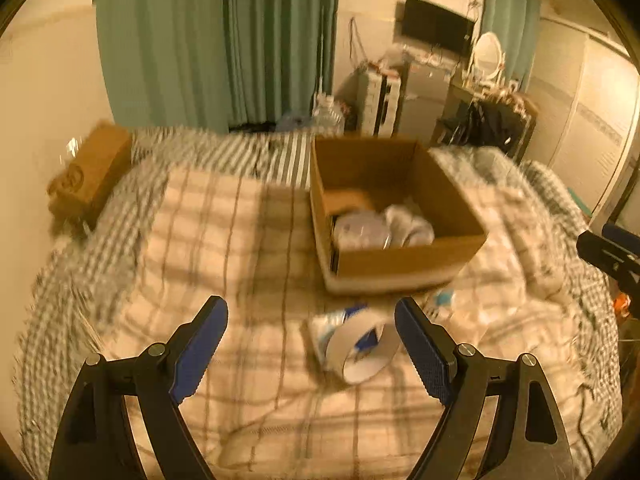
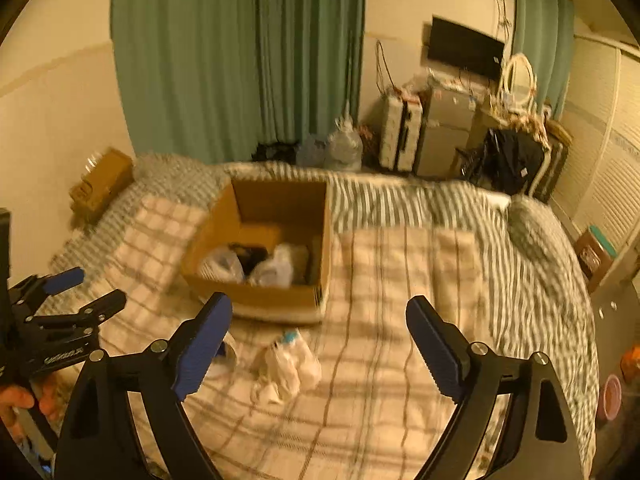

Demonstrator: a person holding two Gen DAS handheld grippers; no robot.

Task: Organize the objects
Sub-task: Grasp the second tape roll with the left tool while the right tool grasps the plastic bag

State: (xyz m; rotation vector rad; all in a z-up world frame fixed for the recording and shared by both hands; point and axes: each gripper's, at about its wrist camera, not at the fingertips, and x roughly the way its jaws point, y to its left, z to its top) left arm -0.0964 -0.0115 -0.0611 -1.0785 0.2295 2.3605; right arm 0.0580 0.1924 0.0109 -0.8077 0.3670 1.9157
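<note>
Left gripper (image 1: 311, 344) jaws wide, empty; tape roll (image 1: 362, 350) between.

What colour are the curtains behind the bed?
Green curtains, plain with no pattern visible; the right wrist view shows them best.

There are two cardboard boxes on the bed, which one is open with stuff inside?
The larger cardboard box mid-bed, just beyond the tape roll. Its top is open, showing bagged items. The smaller box by the wall is closed.
</note>
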